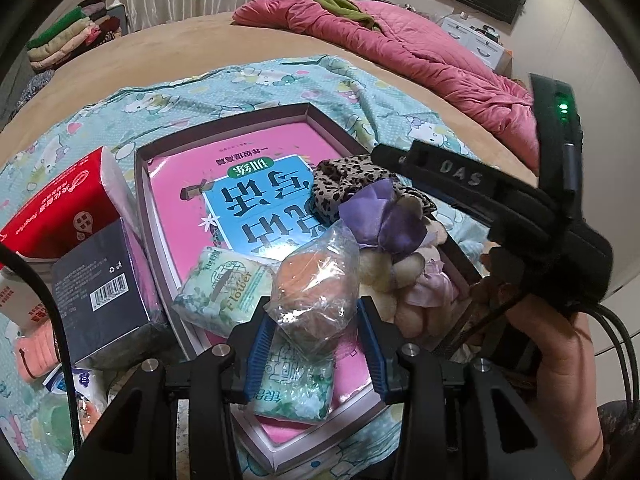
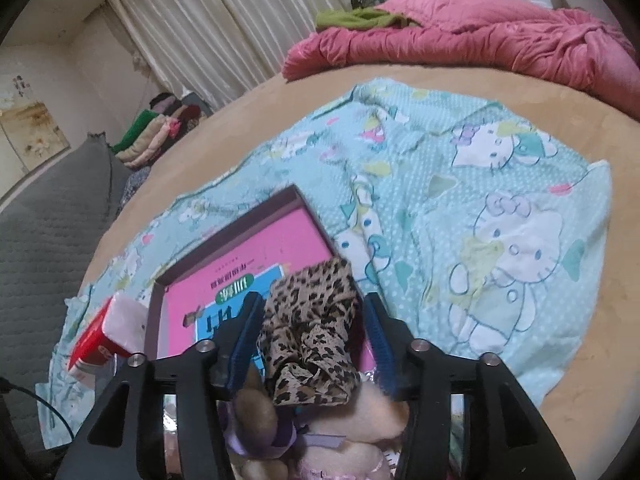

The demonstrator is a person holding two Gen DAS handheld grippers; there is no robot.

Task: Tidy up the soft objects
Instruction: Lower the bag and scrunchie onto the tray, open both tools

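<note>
A clear bag (image 1: 316, 288) with an orange sponge sat over the box (image 1: 224, 120), squeezed by the left gripper (image 1: 316, 344). The right gripper (image 2: 310, 340) stood wide around a leopard scrunchie (image 2: 310, 332); grip unclear. A tissue pack (image 1: 222, 288) read "Flower".

Home bedroom: bed (image 2: 360, 92) w/ pink quilt (image 1: 400, 40), curtains (image 2: 208, 20).

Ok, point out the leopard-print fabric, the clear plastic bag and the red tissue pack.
leopard-print fabric (image 2: 310, 332), right wrist view, on the middle of its bunched cloth.
clear plastic bag (image 1: 316, 284), left wrist view, on its bulging middle over the orange contents.
red tissue pack (image 1: 60, 204), left wrist view, on its red printed face.
</note>
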